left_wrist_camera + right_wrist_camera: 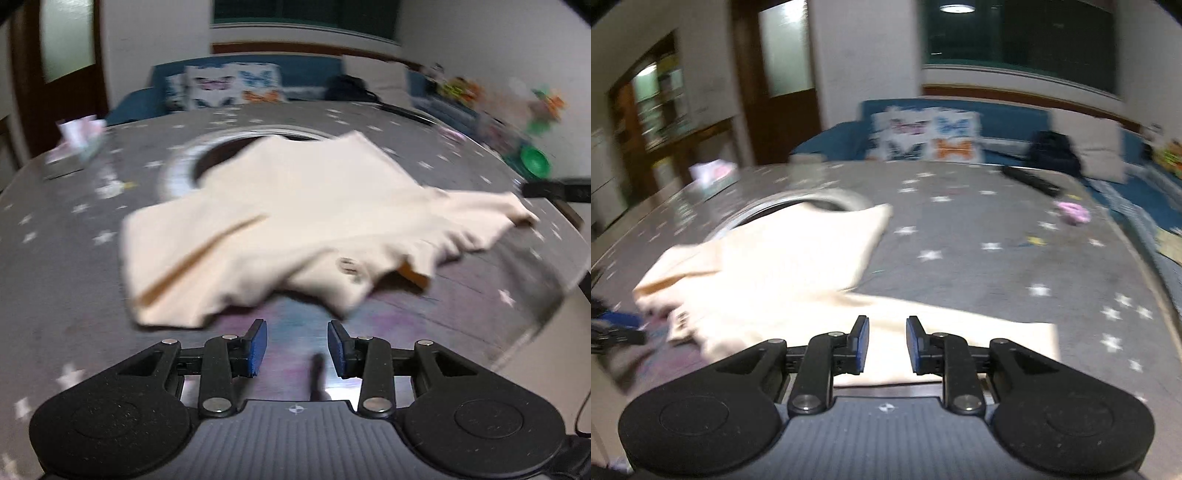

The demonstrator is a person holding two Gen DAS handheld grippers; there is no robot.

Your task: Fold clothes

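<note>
A cream garment [280,218] with tan trim and a button lies partly folded and rumpled on the grey star-patterned table [55,280]. My left gripper [297,345] is open and empty, just short of the garment's near edge. In the right wrist view the same garment [783,266] spreads from the left to under my right gripper [886,345], which is open and empty with cloth showing between its pads. The left gripper's tip [617,328] shows at the far left of that view. The right gripper's tip [554,190] shows at the right edge of the left wrist view.
A round metal ring with a dark opening [221,151] sits in the table behind the garment. A tissue pack [77,140] lies far left, a green toy [535,158] and a pink item [1073,212] to the right. A blue sofa with butterfly cushions [923,136] stands behind.
</note>
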